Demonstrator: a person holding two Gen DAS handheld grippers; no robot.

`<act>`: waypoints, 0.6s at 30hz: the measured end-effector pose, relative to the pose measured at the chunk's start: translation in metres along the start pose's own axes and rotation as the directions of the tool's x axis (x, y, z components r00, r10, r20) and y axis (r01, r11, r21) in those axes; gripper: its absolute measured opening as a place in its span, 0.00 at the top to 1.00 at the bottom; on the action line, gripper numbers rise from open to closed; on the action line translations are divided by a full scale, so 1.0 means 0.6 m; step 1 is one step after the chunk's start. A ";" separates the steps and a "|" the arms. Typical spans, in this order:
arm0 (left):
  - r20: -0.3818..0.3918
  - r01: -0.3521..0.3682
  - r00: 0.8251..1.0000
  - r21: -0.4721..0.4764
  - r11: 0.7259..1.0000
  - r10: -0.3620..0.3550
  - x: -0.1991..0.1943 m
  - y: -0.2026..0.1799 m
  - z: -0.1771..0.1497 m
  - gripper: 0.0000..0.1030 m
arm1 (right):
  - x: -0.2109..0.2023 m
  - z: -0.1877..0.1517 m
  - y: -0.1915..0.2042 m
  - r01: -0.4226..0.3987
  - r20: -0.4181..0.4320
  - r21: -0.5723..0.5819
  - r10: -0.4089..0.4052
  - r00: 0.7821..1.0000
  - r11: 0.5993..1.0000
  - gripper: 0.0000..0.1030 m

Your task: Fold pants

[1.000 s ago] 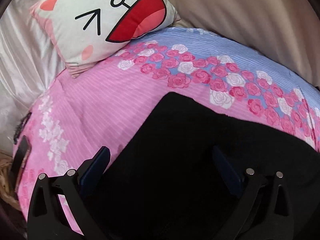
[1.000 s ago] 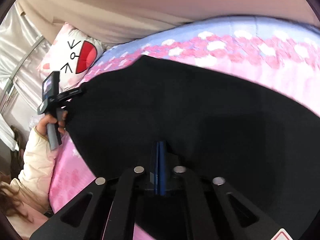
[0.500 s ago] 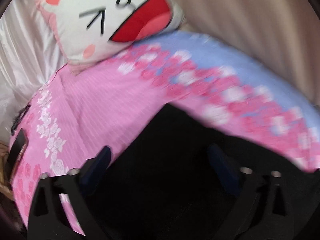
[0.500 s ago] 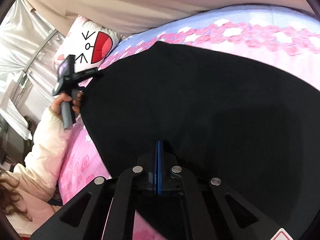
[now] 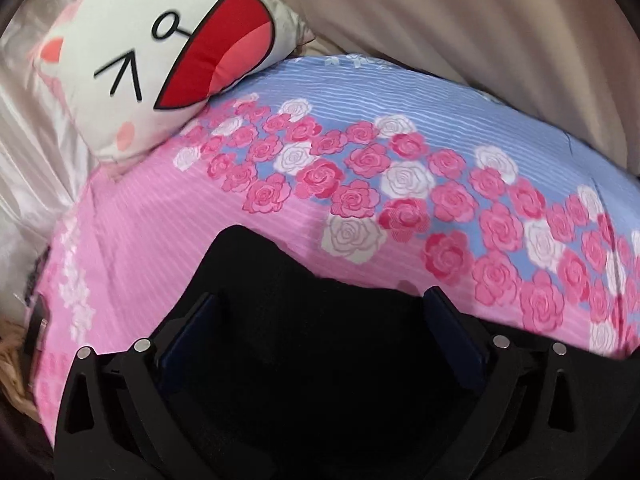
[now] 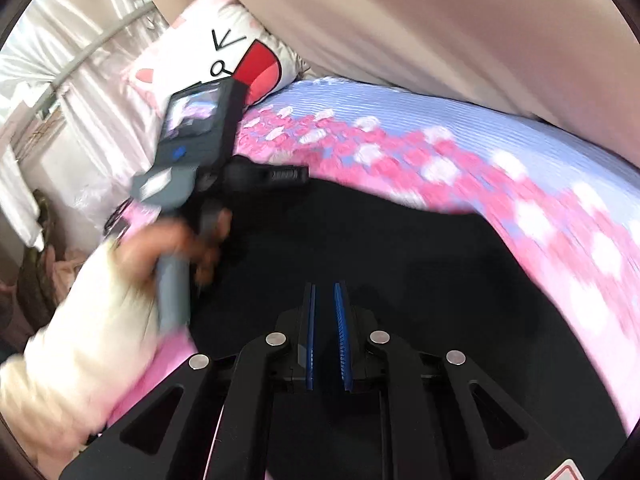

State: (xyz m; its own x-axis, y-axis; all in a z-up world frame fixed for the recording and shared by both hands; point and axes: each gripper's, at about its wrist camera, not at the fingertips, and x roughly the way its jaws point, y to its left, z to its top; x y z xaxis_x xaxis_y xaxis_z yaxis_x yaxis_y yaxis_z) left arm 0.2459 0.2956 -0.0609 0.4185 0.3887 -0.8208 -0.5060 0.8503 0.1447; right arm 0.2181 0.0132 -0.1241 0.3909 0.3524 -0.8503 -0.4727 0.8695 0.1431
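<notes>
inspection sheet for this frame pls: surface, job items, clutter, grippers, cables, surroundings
surface: bed with pink and blue rose sheet.
job's things: black pants spread on the sheet.
clutter: cartoon pillow at the bed's far corner.
grippers: left gripper open wide over the pants' edge, nothing pinched; right gripper has a narrow gap, jaws just opened, whether cloth sits between cannot be told.
cables: nothing seen.
surroundings: beige fabric behind the bed, shiny curtain at the side.

The bed (image 5: 160, 220), under a pink-and-blue rose sheet, bears black pants (image 5: 320, 340) and a cat pillow (image 5: 132, 72).
</notes>
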 end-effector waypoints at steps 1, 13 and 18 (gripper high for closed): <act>0.008 0.001 1.000 -0.005 1.000 -0.001 0.001 0.000 -0.002 0.04 | 0.035 0.017 -0.008 0.015 -0.020 0.008 -0.015 1.000 1.000 0.88; 0.089 -0.034 0.996 0.006 0.999 0.033 -0.029 -0.009 -0.014 0.05 | -0.226 -0.237 -0.217 0.244 0.060 0.270 -0.270 0.961 0.931 0.89; 0.268 0.074 0.959 0.072 0.995 -0.091 -0.179 -0.029 -0.073 0.05 | -0.418 -0.455 -0.306 0.413 0.051 0.447 -0.484 0.874 0.793 0.98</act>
State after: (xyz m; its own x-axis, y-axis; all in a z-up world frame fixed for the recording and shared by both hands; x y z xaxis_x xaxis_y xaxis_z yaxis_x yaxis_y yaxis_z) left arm 0.1768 0.2238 0.0007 0.6496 0.3904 -0.6524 -0.4176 0.9003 0.1229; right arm -0.0089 -0.3295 -0.0754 0.6108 -0.0951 -0.7861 0.1393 0.9902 -0.0116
